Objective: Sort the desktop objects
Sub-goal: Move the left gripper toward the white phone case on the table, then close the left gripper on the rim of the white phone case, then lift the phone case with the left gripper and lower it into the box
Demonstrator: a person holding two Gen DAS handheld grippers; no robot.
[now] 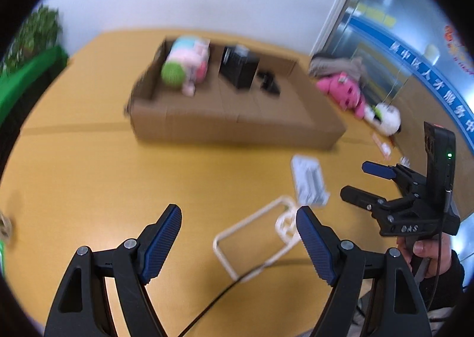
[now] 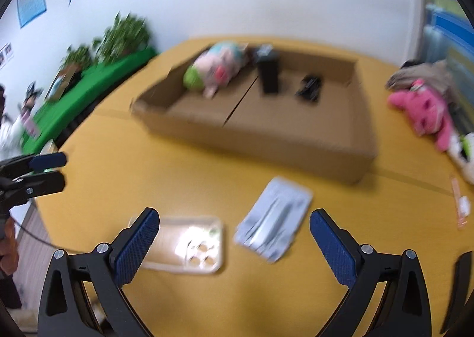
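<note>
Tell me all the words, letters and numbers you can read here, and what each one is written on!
"BAS", or letters much like it, embossed and a bit unclear: on the black body of the right gripper.
Large white Chinese characters: on the blue band across the glass wall; too blurred to quote safely.
Blue poster on the white wall: too small and blurred to read.
Nothing readable on the cardboard box, phone case or grey packet.

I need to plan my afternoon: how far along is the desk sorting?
Partly done: a plush toy, a black box and a small black item sit in the cardboard box. Nothing is in hand; the left claw and right claw are open. Left: the clear phone case, grey packet and pink plush on the table.
</note>
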